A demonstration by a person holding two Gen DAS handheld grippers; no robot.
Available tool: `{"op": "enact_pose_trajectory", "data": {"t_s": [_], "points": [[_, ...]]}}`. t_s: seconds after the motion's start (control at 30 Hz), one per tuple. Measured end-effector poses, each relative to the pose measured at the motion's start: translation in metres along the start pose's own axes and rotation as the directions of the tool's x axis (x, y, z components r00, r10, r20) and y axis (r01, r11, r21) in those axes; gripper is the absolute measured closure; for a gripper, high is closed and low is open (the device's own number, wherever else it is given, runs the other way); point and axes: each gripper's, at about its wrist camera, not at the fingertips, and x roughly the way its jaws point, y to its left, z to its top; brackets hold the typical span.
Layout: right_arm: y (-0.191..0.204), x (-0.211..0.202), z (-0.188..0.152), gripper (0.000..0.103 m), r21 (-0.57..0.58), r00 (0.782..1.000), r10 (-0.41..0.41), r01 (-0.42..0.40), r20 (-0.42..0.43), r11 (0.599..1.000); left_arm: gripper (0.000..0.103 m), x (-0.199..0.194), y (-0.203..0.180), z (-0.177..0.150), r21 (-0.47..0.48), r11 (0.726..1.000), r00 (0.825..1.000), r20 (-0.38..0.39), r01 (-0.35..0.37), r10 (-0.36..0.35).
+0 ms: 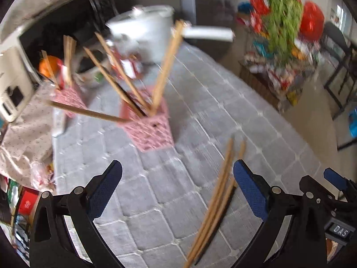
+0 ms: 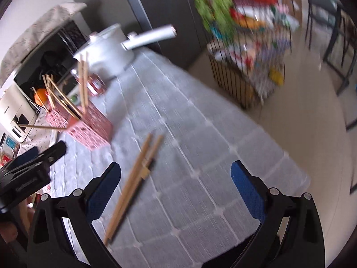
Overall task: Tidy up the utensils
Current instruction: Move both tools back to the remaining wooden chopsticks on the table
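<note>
A pink lattice holder (image 1: 151, 131) stands on the grey quilted mat (image 1: 200, 102) with several wooden chopsticks (image 1: 165, 67) leaning out of it; a second pink holder (image 1: 71, 98) is behind it to the left. A loose bundle of chopsticks (image 1: 214, 207) lies on the mat between my left gripper's fingers, nearer the right one. My left gripper (image 1: 178, 174) is open and empty above the mat. In the right wrist view the holder (image 2: 91, 127) is far left and the loose chopsticks (image 2: 133, 183) lie by my left finger. My right gripper (image 2: 176, 174) is open and empty.
A white pot with a long handle (image 1: 151, 33) stands behind the holders. A microwave and white appliance (image 1: 13, 84) sit at the far left. A wire rack full of colourful packages (image 2: 250, 62) stands on the floor to the right of the table, with dark chairs (image 2: 330, 29) beyond.
</note>
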Motion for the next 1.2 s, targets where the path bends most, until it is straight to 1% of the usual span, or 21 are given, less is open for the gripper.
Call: {"op": "enact_pose_trajectory", "data": {"t_s": [0.1, 0.2, 0.27, 0.33, 0.37, 0.47, 0.53, 0.57, 0.63, 0.73, 0.83, 0.87, 0.93, 1.03, 1.1, 1.17, 1.2], "points": [[-0.021, 0.012, -0.007, 0.007, 0.035, 0.998, 0.008, -0.006, -0.058, 0.999, 0.007, 0.033, -0.015, 0.001, 0.029, 0.998, 0.993, -0.105, 0.053, -0.050], [-0.034, 0.019, -0.011, 0.007, 0.057, 0.997, 0.008, -0.003, -0.083, 0.998, 0.008, 0.065, -0.026, 0.003, 0.027, 0.995, 0.979, -0.184, 0.092, -0.085], [-0.043, 0.023, -0.013, 0.007, 0.073, 0.995, 0.009, -0.002, -0.097, 0.997, 0.011, 0.081, -0.026, 0.005, 0.007, 0.995, 0.973, -0.213, 0.096, -0.092], [-0.049, 0.026, -0.014, 0.007, 0.083, 0.994, 0.021, -0.011, -0.111, 0.996, 0.021, 0.095, -0.024, 0.009, -0.022, 0.992, 0.961, -0.246, 0.121, -0.122], [-0.051, 0.028, -0.014, 0.007, 0.086, 0.993, 0.025, -0.015, -0.117, 0.996, 0.023, 0.101, -0.022, 0.012, -0.046, 0.990, 0.956, -0.256, 0.137, -0.144], [-0.056, 0.031, -0.012, 0.007, 0.088, 0.991, 0.030, -0.018, -0.128, 0.996, 0.031, 0.112, -0.018, 0.020, -0.090, 0.984, 0.951, -0.260, 0.151, -0.169], [-0.059, 0.034, -0.010, 0.007, 0.093, 0.991, 0.029, -0.017, -0.134, 0.996, 0.041, 0.117, -0.017, 0.024, -0.107, 0.981, 0.948, -0.260, 0.160, -0.183], [-0.060, 0.035, -0.010, 0.007, 0.095, 0.990, 0.030, -0.017, -0.137, 0.995, 0.043, 0.120, -0.019, 0.027, -0.118, 0.979, 0.946, -0.260, 0.169, -0.194], [-0.063, 0.037, -0.009, 0.007, 0.100, 0.988, 0.031, -0.016, -0.148, 0.995, 0.058, 0.124, -0.021, 0.030, -0.116, 0.978, 0.943, -0.263, 0.176, -0.201], [-0.066, 0.040, -0.008, 0.007, 0.103, 0.987, 0.032, -0.016, -0.159, 0.995, 0.063, 0.132, -0.029, 0.031, -0.101, 0.979, 0.942, -0.273, 0.175, -0.196], [-0.067, 0.042, -0.005, 0.007, 0.100, 0.987, 0.024, -0.008, -0.157, 0.995, 0.069, 0.135, -0.034, 0.033, -0.078, 0.984, 0.949, -0.261, 0.161, -0.176], [-0.067, 0.042, -0.005, 0.007, 0.100, 0.987, 0.023, -0.008, -0.156, 0.995, 0.072, 0.137, -0.035, 0.034, -0.064, 0.988, 0.953, -0.260, 0.143, -0.155], [-0.067, 0.044, -0.004, 0.007, 0.099, 0.987, 0.020, -0.004, -0.159, 0.995, 0.082, 0.137, -0.036, 0.034, -0.039, 0.992, 0.958, -0.257, 0.122, -0.128], [-0.062, 0.049, 0.001, 0.007, 0.103, 0.987, 0.016, 0.000, -0.158, 0.995, 0.091, 0.136, -0.034, 0.032, -0.028, 0.992, 0.957, -0.262, 0.119, -0.122], [-0.059, 0.050, 0.006, 0.007, 0.099, 0.989, 0.012, 0.002, -0.147, 0.995, 0.092, 0.133, -0.033, 0.028, -0.026, 0.991, 0.955, -0.264, 0.130, -0.132], [-0.051, 0.052, 0.014, 0.007, 0.088, 0.991, 0.009, 0.003, -0.130, 0.996, 0.094, 0.129, -0.034, 0.024, -0.003, 0.994, 0.960, -0.259, 0.107, -0.104], [-0.044, 0.053, 0.019, 0.007, 0.079, 0.992, 0.009, 0.001, -0.122, 0.997, 0.094, 0.125, -0.034, 0.022, 0.002, 0.994, 0.963, -0.251, 0.105, -0.101]]}}
